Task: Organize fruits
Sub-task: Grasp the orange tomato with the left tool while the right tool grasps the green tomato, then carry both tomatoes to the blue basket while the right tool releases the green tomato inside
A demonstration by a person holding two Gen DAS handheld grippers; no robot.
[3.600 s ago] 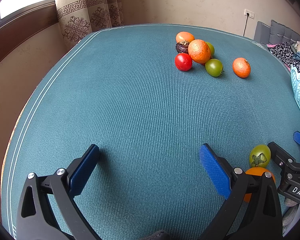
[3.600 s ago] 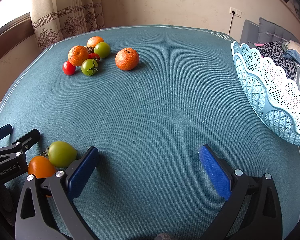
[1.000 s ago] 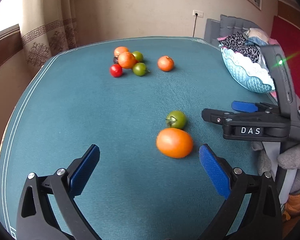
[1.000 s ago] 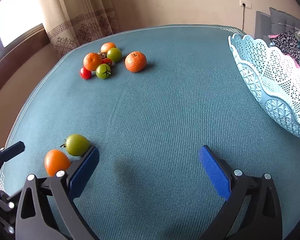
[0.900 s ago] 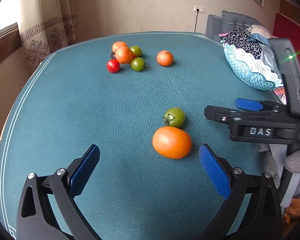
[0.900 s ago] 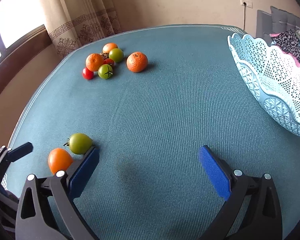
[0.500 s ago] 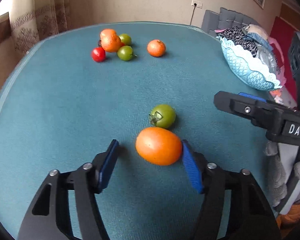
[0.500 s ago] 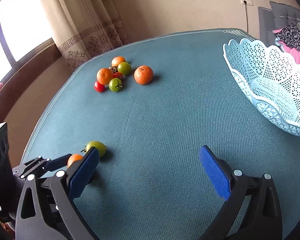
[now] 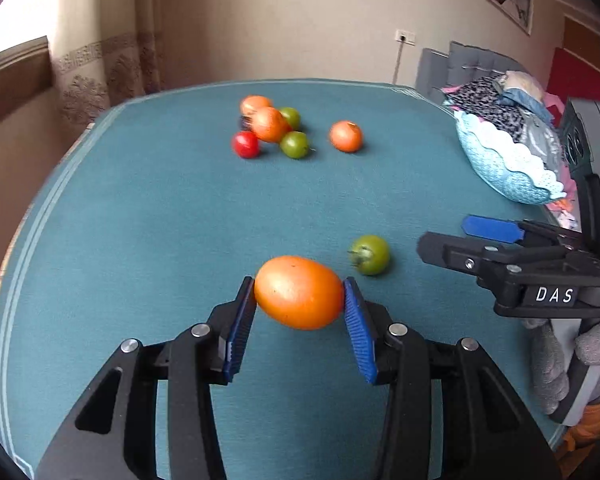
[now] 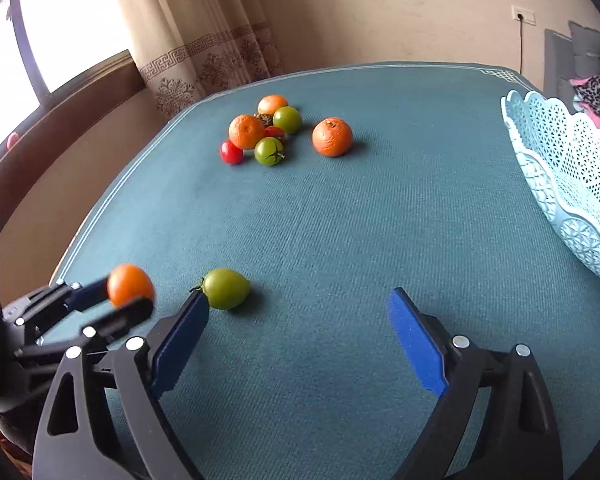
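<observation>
Fruit cluster [image 9: 278,128] lies far across the desk [image 9: 140,220]; basket [image 9: 500,164] right. Left gripper [image 9: 300,300] jaws closing on smooth orange tomato [image 9: 299,292]; right gripper [image 10: 300,332] jaws closing, empty, beside green tomato [image 10: 225,289].

basket [image 10: 572,184] right on table [image 10: 380,220] | fruit cluster [image 10: 276,128] far | 1 tomato [image 10: 225,289] near

Orange tomato [image 9: 299,292] gripped, green tomato [image 9: 370,255] beside

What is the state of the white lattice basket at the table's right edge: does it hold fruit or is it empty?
Empty as far as visible: the basket shows only bare lattice in the right wrist view; its near side is cut off.
</observation>
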